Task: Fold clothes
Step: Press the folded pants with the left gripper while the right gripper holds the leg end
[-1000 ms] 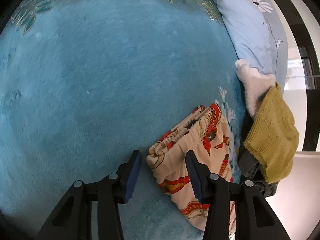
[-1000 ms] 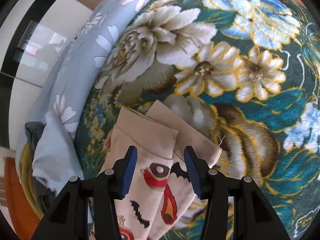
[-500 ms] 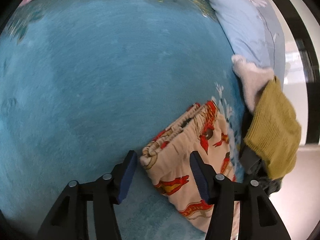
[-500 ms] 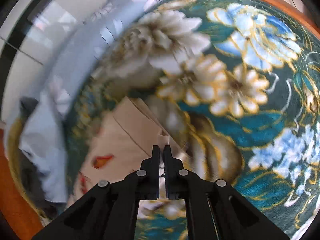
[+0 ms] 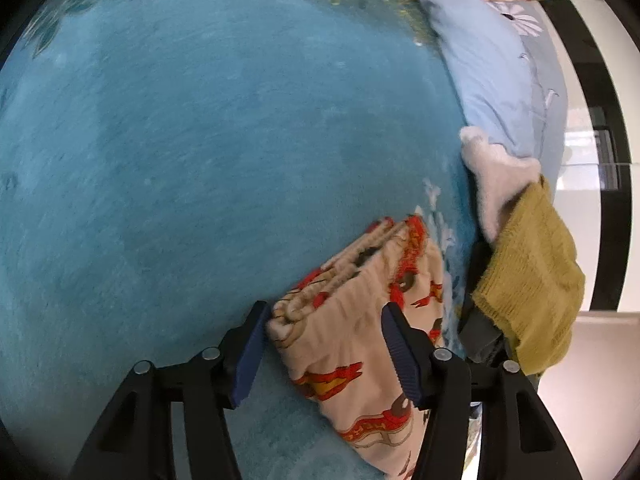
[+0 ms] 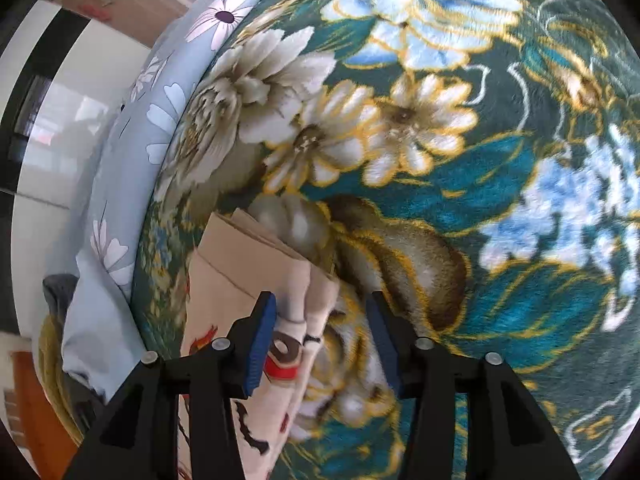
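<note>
Cream children's trousers with a red cartoon print lie folded on the teal plush blanket. In the left wrist view their elastic waistband end (image 5: 352, 292) sits between the open fingers of my left gripper (image 5: 322, 350), which touches nothing. In the right wrist view the leg-cuff end (image 6: 256, 280) lies by the left finger of my right gripper (image 6: 322, 344), which is open and holds nothing; its fingers span the cuff's right edge and the flowered blanket (image 6: 400, 128).
A mustard knit garment (image 5: 532, 288), a white fleecy piece (image 5: 496, 176) and a dark garment are piled at the blanket's right edge. A pale blue daisy-print duvet (image 5: 496, 60) runs along that side, and also shows in the right wrist view (image 6: 132, 148).
My right gripper shut half a second ago and has opened again over the cuff end. My left gripper opened a little wider and moved closer to the waistband.
</note>
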`<act>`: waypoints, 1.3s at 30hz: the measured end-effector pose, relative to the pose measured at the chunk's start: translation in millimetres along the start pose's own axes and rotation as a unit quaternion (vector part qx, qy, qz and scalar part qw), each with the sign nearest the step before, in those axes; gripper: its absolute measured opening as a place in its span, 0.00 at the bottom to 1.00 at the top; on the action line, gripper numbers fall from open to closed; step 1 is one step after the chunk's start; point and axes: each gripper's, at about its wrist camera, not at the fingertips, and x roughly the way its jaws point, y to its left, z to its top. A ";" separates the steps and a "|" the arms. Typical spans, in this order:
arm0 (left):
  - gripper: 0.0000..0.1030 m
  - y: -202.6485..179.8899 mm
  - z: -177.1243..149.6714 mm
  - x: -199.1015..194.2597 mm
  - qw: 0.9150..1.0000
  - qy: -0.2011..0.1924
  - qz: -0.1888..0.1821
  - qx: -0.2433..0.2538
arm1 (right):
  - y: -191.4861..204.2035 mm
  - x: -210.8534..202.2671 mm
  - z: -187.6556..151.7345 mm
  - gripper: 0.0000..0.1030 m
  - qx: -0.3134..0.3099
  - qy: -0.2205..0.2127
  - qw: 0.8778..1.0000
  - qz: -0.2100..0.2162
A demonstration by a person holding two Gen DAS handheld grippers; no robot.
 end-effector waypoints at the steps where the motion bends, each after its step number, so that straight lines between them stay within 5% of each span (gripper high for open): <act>1: 0.58 -0.4 -0.7 0.8 1.000 0.000 0.002 0.003 | 4.4 1.3 -0.5 0.49 -0.004 -0.004 1.000 0.000; 3: 0.52 -1.1 -2.2 2.3 1.000 0.000 0.005 0.009 | 12.2 4.1 -0.8 0.31 -0.016 -0.001 1.000 0.006; 4: 0.35 -0.5 -2.6 2.8 1.000 0.001 0.017 0.015 | 16.9 4.9 -1.3 0.22 -0.024 0.002 1.000 0.002; 5: 0.29 0.5 -2.8 3.3 0.999 0.002 0.033 0.022 | 21.6 5.7 -1.8 0.15 -0.032 0.005 0.999 -0.002; 12: 0.19 -16.1 2.5 -45.4 0.997 -0.010 0.028 0.072 | 65.5 -38.9 -5.6 0.11 -0.115 -0.017 0.993 0.007; 16: 0.19 -32.0 10.4 -123.3 0.990 -0.047 -0.013 0.130 | 88.5 -97.2 -16.3 0.11 -0.154 -0.037 0.984 0.085; 19: 0.20 -15.7 15.5 -155.6 0.985 -0.065 0.030 0.155 | 79.9 -124.3 -33.1 0.11 -0.180 -0.041 0.976 0.113; 22: 0.20 26.4 23.8 -136.3 0.989 -0.029 0.086 0.116 | 46.0 -111.0 -52.2 0.11 -0.180 -0.018 0.978 0.101; 24: 0.20 57.8 30.7 -127.5 0.995 0.015 0.086 0.044 | 18.1 -86.3 -64.4 0.11 -0.167 0.009 0.983 0.075; 27: 0.20 77.4 31.9 -125.2 0.993 0.033 0.109 0.014 | -20.0 -53.7 -76.6 0.11 -0.109 0.035 0.993 0.028; 32: 0.22 85.0 27.4 -138.3 0.995 0.023 0.097 0.005 | -4.4 -79.2 -81.3 0.11 -0.113 0.018 0.992 0.046; 35: 0.22 80.6 19.6 -151.8 0.994 -0.001 0.106 0.035 | 47.2 -122.8 -103.2 0.11 -0.206 -0.012 0.975 0.080; 39: 0.23 67.7 3.3 -164.4 0.988 -0.023 0.119 0.092 | 122.2 -164.7 -176.3 0.11 -0.363 -0.041 0.924 0.112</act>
